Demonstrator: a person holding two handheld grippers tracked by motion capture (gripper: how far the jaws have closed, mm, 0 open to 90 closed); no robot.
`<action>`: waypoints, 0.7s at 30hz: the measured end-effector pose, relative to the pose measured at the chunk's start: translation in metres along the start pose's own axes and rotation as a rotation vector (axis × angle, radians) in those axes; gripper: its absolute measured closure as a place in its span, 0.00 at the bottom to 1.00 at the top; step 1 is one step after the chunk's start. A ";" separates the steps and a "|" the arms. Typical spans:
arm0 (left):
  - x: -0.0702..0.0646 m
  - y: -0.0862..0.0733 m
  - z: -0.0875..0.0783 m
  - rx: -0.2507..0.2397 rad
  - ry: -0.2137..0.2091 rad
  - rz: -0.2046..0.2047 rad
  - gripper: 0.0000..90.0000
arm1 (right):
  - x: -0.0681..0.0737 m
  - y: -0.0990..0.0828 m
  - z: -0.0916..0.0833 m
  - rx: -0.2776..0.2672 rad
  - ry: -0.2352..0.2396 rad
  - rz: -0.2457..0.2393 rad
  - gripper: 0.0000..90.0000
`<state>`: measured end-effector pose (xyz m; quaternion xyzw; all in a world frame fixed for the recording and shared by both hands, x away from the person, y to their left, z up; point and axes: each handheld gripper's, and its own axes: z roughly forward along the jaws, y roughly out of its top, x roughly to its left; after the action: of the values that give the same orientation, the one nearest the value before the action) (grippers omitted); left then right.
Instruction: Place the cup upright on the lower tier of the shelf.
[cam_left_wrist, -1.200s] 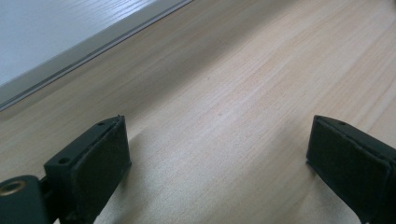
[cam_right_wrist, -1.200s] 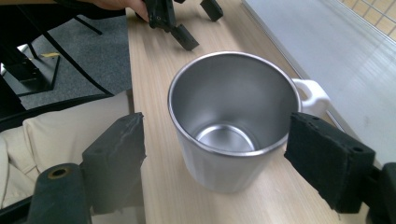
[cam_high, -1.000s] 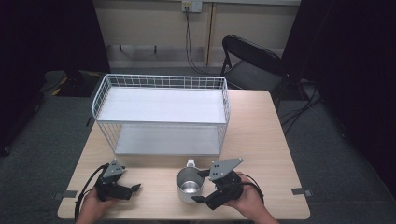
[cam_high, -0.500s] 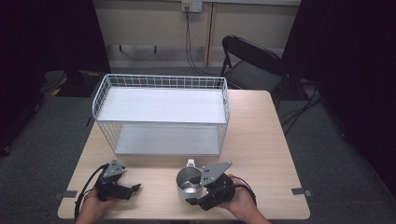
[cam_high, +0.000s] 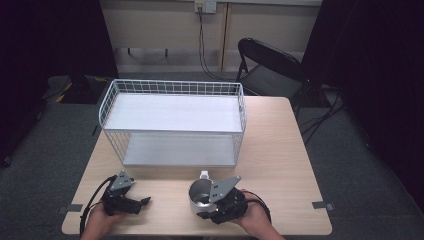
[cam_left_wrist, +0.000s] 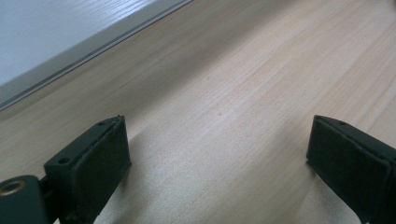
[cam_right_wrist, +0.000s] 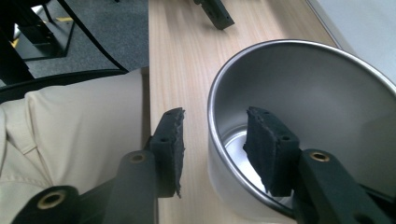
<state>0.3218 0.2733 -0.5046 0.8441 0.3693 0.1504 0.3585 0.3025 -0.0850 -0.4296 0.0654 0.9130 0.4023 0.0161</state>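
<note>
The steel mug (cam_right_wrist: 303, 135), rigid, light and slick, sat lower centre on the counter (cam_high: 280, 165). The right claw (cam_right_wrist: 215, 140) straddled its rim, closing, not yet pinching; the left claw (cam_left_wrist: 219, 154) gaped empty.

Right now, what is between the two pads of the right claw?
In the right gripper view, the wall of the metal cup stands between the right claw's pads, one outside, one inside. They have just been closing, not yet pressing.

High view: surface (cam_high: 280, 150) evenly lit from above, room around it dark, picture soft. Left gripper view: sharp wood grain, soft shadows under the tongs. Right gripper view: mild glare on cup (cam_right_wrist: 299, 93) rim, near tongs slightly blurred.
</note>
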 end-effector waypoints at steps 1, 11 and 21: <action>0.000 0.000 0.000 0.000 0.000 0.000 0.06 | 0.000 0.000 0.000 0.001 0.004 -0.007 0.67; 0.000 0.000 0.000 0.000 0.000 0.000 0.06 | 0.001 0.007 0.007 0.066 -0.030 -0.066 0.82; 0.000 0.000 0.000 0.000 0.000 0.000 0.06 | -0.001 0.010 0.009 0.088 -0.006 -0.097 0.90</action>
<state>0.3218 0.2732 -0.5047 0.8441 0.3693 0.1504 0.3585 0.3055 -0.0718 -0.4286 0.0227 0.9318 0.3605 0.0354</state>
